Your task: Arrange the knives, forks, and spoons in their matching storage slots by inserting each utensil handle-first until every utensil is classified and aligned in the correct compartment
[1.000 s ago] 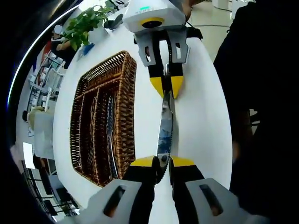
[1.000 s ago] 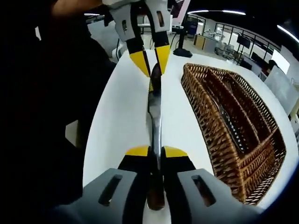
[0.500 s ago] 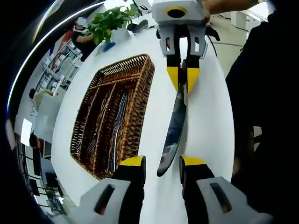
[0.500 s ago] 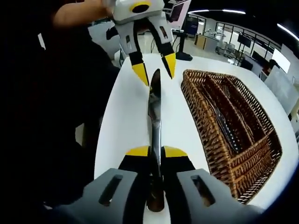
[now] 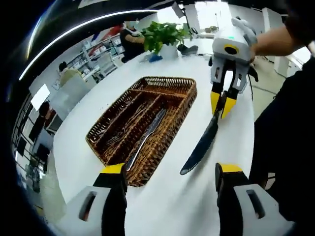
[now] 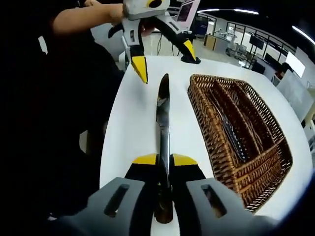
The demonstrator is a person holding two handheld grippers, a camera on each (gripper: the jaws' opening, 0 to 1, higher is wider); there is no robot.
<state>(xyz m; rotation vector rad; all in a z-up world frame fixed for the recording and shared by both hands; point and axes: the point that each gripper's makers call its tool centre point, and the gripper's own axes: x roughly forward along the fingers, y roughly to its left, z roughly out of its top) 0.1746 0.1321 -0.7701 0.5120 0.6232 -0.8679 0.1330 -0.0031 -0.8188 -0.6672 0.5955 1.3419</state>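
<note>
The right claw (image 6: 164, 160) is pressed together on the handle end of the knife (image 6: 163, 118), whose blade runs straight out along the jaws, held above the white counter (image 6: 133, 123) — tip pointing away toward the left claw (image 6: 162, 56). That claw stands spread wide, clear of the tip. The wicker tray (image 6: 246, 167) lies just to the right of the blade in the right gripper view, its slots roughly parallel to the knife — so the right claw is the nearer one, and a sideways carry seems called for.
</note>
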